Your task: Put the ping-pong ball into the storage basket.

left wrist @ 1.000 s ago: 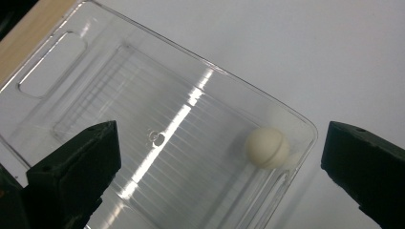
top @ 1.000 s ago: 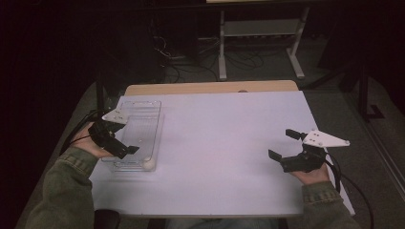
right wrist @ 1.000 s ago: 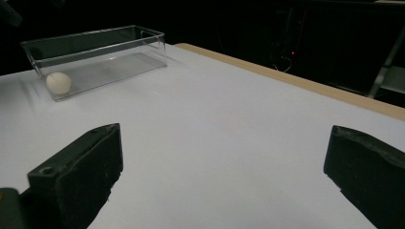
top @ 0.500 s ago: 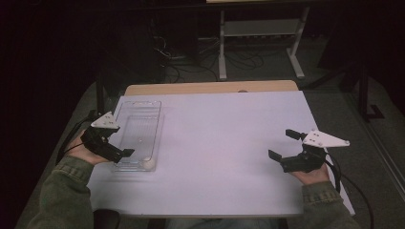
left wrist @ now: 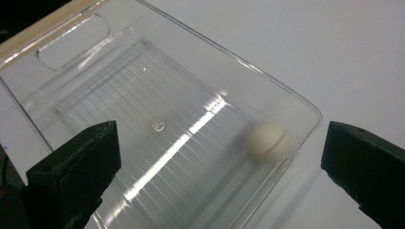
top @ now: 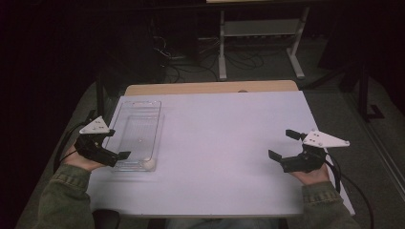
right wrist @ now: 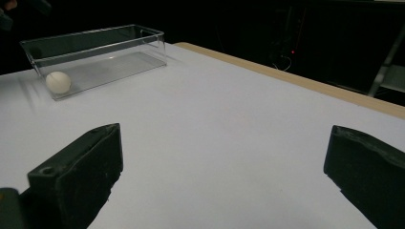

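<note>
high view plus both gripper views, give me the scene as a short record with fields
surface: white table
container: clear plastic bin, at the table's left side
contents: one white ball in the bin's near corner
left claw: open, empty, at the bin's near end
right claw: open, empty, over bare table at right
contact: neither claw touches the ball

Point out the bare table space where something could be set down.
The white tabletop is bare between the clear plastic bin and the right hand-held gripper. The left edge is crowded: bin, white ball, and left hand-held gripper.
</note>
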Demonstrator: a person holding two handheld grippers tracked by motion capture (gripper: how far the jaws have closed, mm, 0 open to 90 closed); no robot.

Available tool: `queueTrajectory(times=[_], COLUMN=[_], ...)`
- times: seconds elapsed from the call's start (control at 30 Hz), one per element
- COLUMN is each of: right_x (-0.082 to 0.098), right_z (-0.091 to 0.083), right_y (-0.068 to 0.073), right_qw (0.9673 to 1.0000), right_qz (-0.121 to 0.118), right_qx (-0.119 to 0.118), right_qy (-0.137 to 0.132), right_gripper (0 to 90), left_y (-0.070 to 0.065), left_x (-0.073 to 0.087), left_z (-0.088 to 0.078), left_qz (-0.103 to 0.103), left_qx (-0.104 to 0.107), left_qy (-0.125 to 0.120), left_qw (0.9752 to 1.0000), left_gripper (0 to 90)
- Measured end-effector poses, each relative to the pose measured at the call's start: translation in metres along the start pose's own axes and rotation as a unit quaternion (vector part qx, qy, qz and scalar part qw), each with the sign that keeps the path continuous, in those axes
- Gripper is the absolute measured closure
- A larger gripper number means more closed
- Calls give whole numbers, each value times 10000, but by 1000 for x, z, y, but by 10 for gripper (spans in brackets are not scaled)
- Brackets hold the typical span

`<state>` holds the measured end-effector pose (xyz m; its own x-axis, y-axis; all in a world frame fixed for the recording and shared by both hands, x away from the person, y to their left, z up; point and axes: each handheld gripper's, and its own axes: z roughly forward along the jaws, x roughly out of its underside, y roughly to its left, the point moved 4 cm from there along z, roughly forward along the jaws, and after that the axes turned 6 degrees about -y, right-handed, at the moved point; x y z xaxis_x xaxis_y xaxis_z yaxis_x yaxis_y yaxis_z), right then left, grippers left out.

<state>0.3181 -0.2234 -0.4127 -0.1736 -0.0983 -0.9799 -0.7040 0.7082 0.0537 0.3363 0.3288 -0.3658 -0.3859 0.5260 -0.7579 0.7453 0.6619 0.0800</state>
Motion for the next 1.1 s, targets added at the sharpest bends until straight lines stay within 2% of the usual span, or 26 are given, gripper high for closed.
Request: queueTrajectory(times=[0.2,0.43,0.57,0.7,0.83,0.97,1.03,1.1], right_x=[0,0,0,1,1,1,1,1], right_z=[0,0,0,0,0,0,0,0], right_y=[0,0,0,0,0,0,0,0], right_qw=[10000,10000,10000,10000,10000,10000,10000,10000], right_qz=[-5,2,4,8,8,2,-1,-5], right_qx=[-7,-5,-1,0,2,2,0,1], right_qy=[4,1,-2,1,4,11,16,23], right_gripper=[0,0,0,0,0,0,0,0], left_y=[-2,-4,-5,-5,-5,-6,-6,-7], left_x=[10,15,19,25,31,36,39,41], left_z=[3,3,2,2,-1,-3,-3,-2], left_qz=[-105,-172,-260,-425,-589,-631,-697,-694], left_qx=[28,-3,-25,7,-4,-87,-85,-147], left_qy=[-99,-287,-547,-770,-1104,-1292,-1424,-1459], left_qw=[9999,9994,9982,9961,9921,9896,9873,9868], left_gripper=[0,0,0,0,0,0,0,0])
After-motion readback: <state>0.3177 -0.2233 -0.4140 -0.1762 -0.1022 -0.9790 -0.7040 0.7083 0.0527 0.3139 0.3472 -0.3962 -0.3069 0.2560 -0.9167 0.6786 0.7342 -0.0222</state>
